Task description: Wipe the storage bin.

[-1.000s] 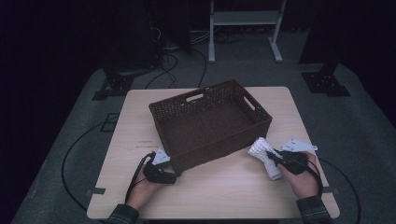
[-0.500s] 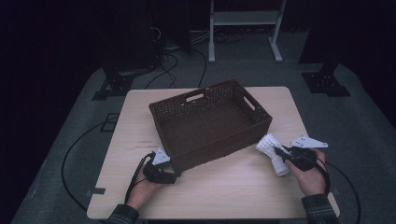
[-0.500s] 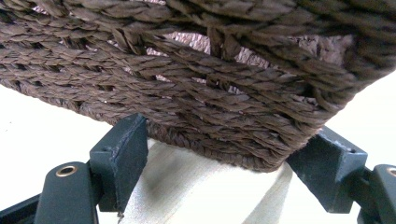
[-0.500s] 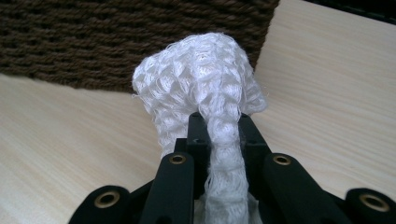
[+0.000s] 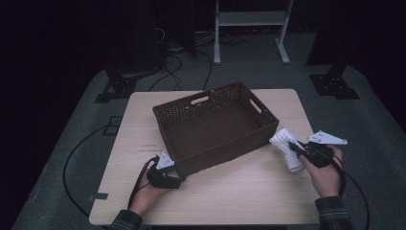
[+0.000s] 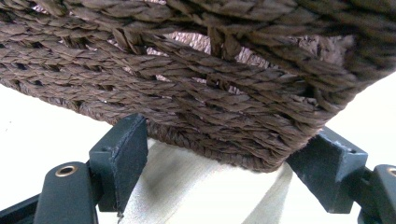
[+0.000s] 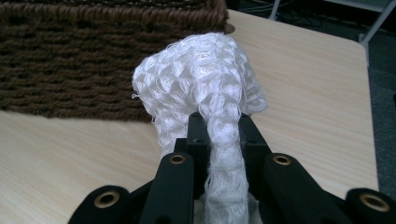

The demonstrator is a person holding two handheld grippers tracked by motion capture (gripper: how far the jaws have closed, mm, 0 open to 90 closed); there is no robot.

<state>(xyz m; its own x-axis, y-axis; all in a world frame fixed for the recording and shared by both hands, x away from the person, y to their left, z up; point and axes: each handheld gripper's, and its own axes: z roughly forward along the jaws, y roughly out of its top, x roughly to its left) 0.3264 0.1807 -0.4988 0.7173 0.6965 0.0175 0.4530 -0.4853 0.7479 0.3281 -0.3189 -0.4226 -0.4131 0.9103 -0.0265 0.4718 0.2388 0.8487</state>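
A dark brown wicker basket (image 5: 215,127) stands in the middle of the wooden table (image 5: 249,191). My left gripper (image 5: 173,176) is at its near left corner. In the left gripper view the basket's bottom corner (image 6: 224,93) sits between the two jaws, and both pads (image 6: 122,154) touch the weave. To the right of the basket, my right gripper (image 5: 294,147) is shut on a white knitted cloth (image 5: 286,143). In the right gripper view the cloth (image 7: 201,79) bunches above the jaws of the right gripper (image 7: 222,122), just in front of the basket's wall (image 7: 84,60).
The basket looks empty inside. Bare table lies in front of it and at the far right corner (image 7: 317,70). Cables (image 5: 76,158) run over the grey floor to the left, and a white frame (image 5: 249,24) stands behind the table.
My right gripper has lifted the white cloth and carried it a little to the right, away from the table's front. The left gripper and the basket have stayed put.
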